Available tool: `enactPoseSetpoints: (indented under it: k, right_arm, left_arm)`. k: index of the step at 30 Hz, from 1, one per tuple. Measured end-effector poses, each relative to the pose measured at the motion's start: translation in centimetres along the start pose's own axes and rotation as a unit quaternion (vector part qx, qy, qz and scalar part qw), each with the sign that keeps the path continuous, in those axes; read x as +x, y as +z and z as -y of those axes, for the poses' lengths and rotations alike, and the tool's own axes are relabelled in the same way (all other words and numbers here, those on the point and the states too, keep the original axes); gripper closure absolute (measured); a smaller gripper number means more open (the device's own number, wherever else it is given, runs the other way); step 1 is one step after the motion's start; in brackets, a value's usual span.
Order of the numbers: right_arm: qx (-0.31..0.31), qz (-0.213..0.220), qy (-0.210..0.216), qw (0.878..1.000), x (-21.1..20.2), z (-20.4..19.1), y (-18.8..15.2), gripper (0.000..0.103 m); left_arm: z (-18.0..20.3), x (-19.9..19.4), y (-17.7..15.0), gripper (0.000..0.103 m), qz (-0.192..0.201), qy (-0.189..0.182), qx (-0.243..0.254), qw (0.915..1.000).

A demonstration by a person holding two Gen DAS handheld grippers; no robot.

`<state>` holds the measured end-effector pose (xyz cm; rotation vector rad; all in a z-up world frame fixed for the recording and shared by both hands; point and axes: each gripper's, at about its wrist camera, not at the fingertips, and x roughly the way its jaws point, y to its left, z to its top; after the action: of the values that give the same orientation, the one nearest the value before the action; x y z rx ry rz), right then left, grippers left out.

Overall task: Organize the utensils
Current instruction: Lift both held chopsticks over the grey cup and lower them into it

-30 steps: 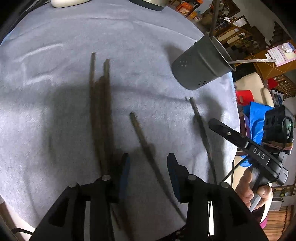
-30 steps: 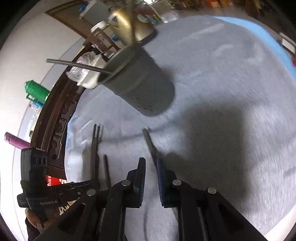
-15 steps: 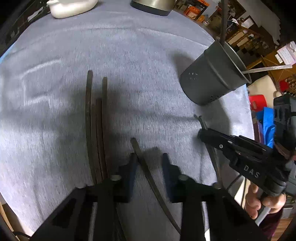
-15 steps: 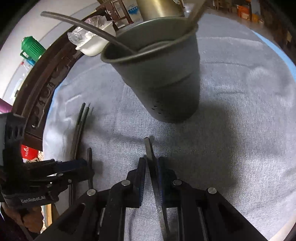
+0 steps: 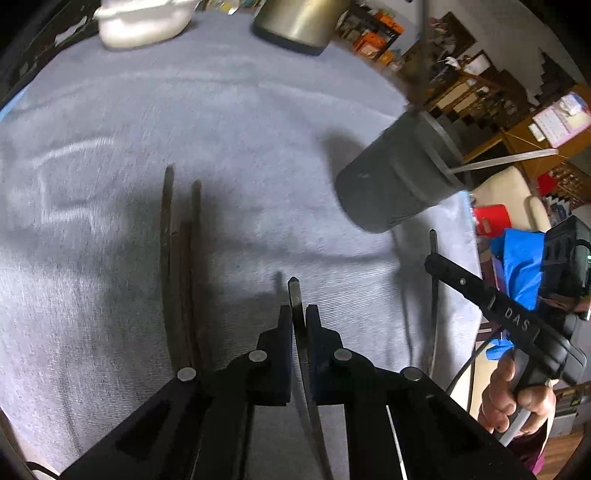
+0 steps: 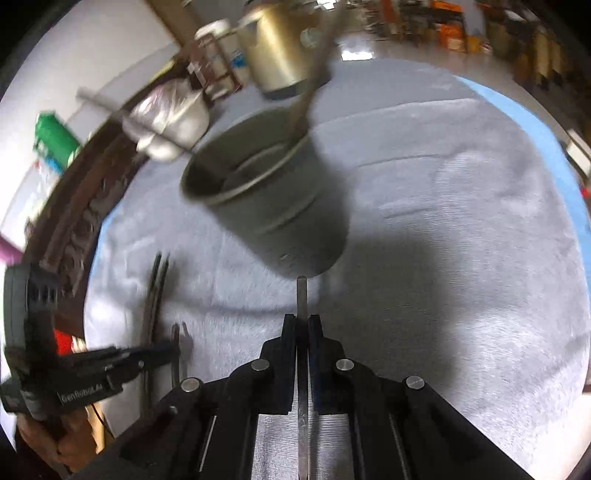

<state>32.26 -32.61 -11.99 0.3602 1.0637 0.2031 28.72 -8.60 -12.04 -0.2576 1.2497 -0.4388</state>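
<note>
My left gripper (image 5: 297,314) is shut on the handle of a thin metal utensil (image 5: 294,290) whose tip sticks out past the pads. To its left, three dark utensils (image 5: 181,258) lie side by side on the grey cloth. The grey perforated holder (image 5: 399,177) stands at the right with utensils in it. My right gripper (image 6: 302,322) is shut on another metal utensil (image 6: 301,295), which points at the holder (image 6: 266,192) just ahead. The right gripper (image 5: 434,260) also shows at the right edge of the left wrist view, and the left gripper (image 6: 168,349) at the lower left of the right wrist view.
A white dish (image 5: 140,18) and a brass-coloured pot (image 5: 299,22) stand at the far side of the cloth. A carved dark wooden edge (image 6: 74,236) and a green bottle (image 6: 55,136) lie off to the left. A person's hand (image 5: 517,398) holds the right gripper's handle.
Both grippers closed on a utensil handle each and lifted it off the cloth. The right gripper moved toward the holder and now holds its utensil pointing straight ahead.
</note>
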Motion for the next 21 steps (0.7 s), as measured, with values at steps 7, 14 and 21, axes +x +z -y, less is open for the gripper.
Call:
enactPoseSetpoints:
  k: [7, 14, 21]
  right_arm:
    - [0.009, 0.084, 0.041, 0.996, -4.9, 0.2, -1.0, 0.096]
    - [-0.009, 0.163, 0.065, 0.985, -8.5, -1.3, -1.3, 0.096]
    - [-0.01, 0.254, 0.078, 0.964, -12.2, -2.3, -0.9, 0.096]
  left_arm:
    - [1.8, -4.3, -0.1, 0.097, 0.053, -0.016, 0.037, 0.9978]
    - [4.4, -10.0, 0.4, 0.097, 0.123, -0.025, 0.067, 0.9898]
    - [6.2, -13.9, 0.9, 0.097, 0.197, -0.021, 0.092, 0.9759]
